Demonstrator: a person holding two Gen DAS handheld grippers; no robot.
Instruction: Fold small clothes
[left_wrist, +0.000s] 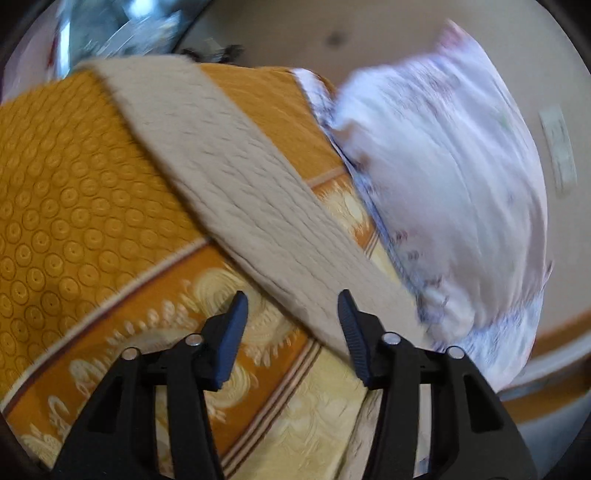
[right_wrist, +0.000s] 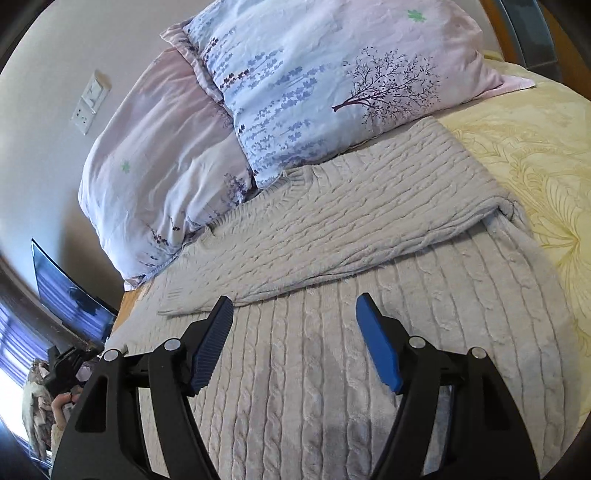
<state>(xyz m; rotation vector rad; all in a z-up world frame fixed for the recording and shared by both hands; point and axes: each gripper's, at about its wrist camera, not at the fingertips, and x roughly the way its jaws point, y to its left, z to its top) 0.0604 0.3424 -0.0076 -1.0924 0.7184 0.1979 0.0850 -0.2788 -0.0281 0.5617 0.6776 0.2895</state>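
Note:
A grey cable-knit sweater (right_wrist: 332, 332) lies flat on the bed, one sleeve (right_wrist: 332, 236) folded across its body. My right gripper (right_wrist: 295, 310) is open and empty just above the sweater's body, below the folded sleeve. In the left wrist view the sweater shows as a beige knit band (left_wrist: 236, 177) running diagonally over the orange and yellow bedspread (left_wrist: 74, 206). My left gripper (left_wrist: 291, 306) is open and empty above the sweater's near edge. The left wrist view is blurred.
Two pale lilac floral pillows (right_wrist: 332, 81) (right_wrist: 159, 177) lie against the wall behind the sweater; one shows at right in the left wrist view (left_wrist: 443, 184). Yellow bedspread (right_wrist: 535, 166) extends right. A dark screen (right_wrist: 66, 291) stands beyond the bed's left edge.

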